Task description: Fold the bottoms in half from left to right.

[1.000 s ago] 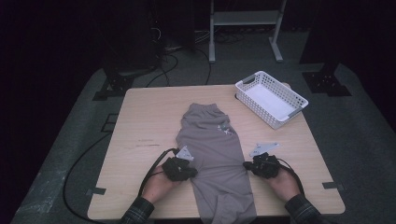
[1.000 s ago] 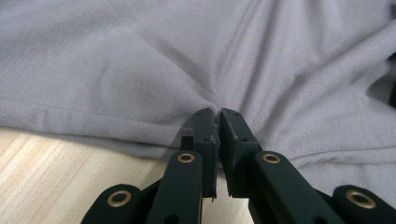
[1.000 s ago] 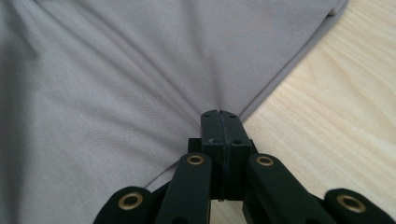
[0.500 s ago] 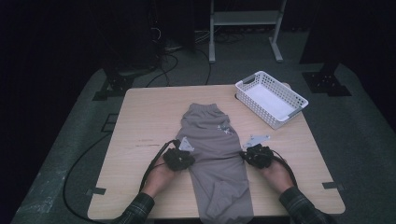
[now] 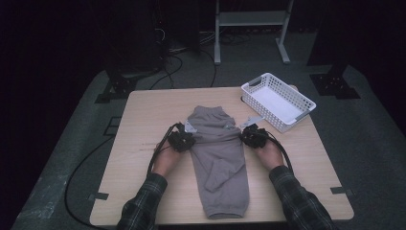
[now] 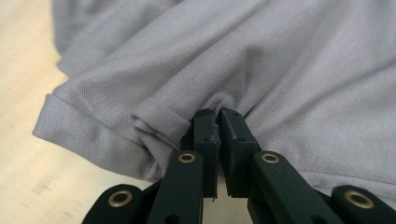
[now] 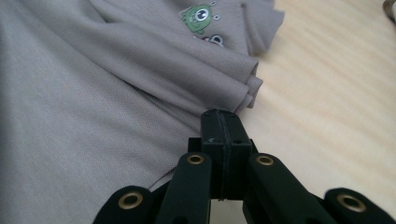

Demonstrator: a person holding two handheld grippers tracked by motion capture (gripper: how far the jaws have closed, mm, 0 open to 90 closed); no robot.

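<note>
With both grippers clamped on the shirt [image 5: 221, 158], this looks like a fold in progress, so keep the two hands matched. Left gripper [image 6: 218, 114] has its jaws pinched tight on a bunched hem fold at the shirt's left edge; right gripper [image 7: 220, 115] has its jaws fully closed on the right edge, cloth gathered just ahead of the tips. Shirt lies lengthwise down the middle of the table [image 5: 143, 115], grey, collar end far from the person, bottom hem near the front edge, a small green print [image 7: 201, 15] up near the collar. In the high view the left gripper [image 5: 186, 135] and right gripper [image 5: 250, 132] sit either side of the upper body of the shirt, about level with each other. My read: the held edges go toward the collar end to halve the length. Advice: lift just enough to clear the lower layer, travel both sides at the same rate so the fold line stays square, keep light tension across so the middle doesn't sag. Risk: left grip holds several bunched layers, so it may drag a wrinkle in. Basket [image 5: 277, 100] sits at the far right, apart from the shirt; give it room.
</note>
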